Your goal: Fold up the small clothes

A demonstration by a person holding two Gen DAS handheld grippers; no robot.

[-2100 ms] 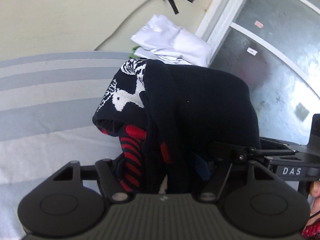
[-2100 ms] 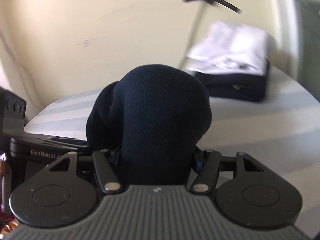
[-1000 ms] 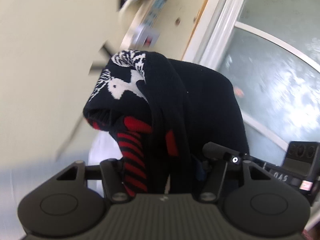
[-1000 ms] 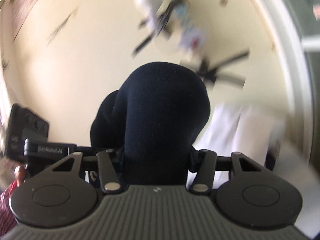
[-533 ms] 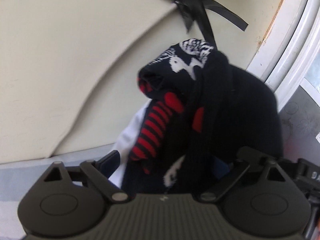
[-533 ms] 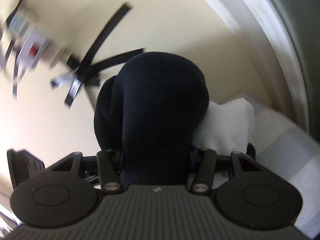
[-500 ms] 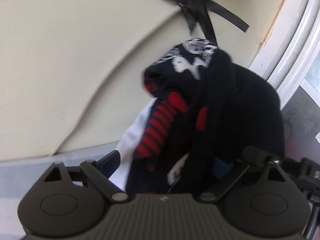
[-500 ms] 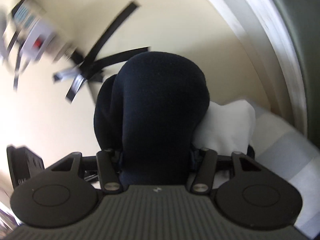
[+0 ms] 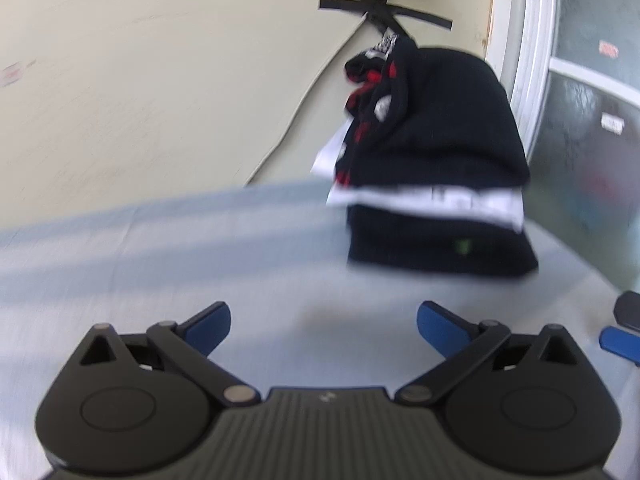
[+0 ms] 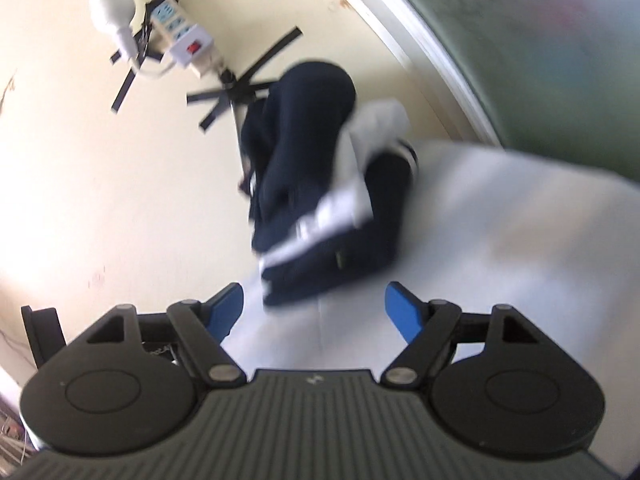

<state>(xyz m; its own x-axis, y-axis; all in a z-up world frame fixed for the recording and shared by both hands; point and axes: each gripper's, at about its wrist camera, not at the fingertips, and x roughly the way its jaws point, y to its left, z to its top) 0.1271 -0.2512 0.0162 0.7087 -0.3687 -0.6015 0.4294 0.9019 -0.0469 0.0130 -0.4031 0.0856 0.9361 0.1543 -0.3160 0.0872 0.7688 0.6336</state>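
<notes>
A folded dark navy garment (image 9: 452,112) with red and white pattern at its left edge lies on top of a stack of folded clothes (image 9: 436,236) against the wall. The same garment (image 10: 308,120) tops the stack (image 10: 340,248) in the right wrist view. My left gripper (image 9: 324,326) is back from the stack, its jaws opening, nothing between the blue pads. My right gripper (image 10: 314,308) is also back from the stack, jaws opening and empty. The right gripper's blue tip (image 9: 622,340) shows at the far right of the left wrist view.
The stack sits on a pale grey striped cloth surface (image 9: 160,264) that runs to a cream wall (image 9: 160,80). A frosted glass door (image 9: 592,120) stands right of the stack. A power strip (image 10: 182,36) and bulb (image 10: 114,12) are taped to the wall above.
Both grippers let go of the dark garment, which now rests on the stack. Both have drawn back and downward with jaws spread apart.
</notes>
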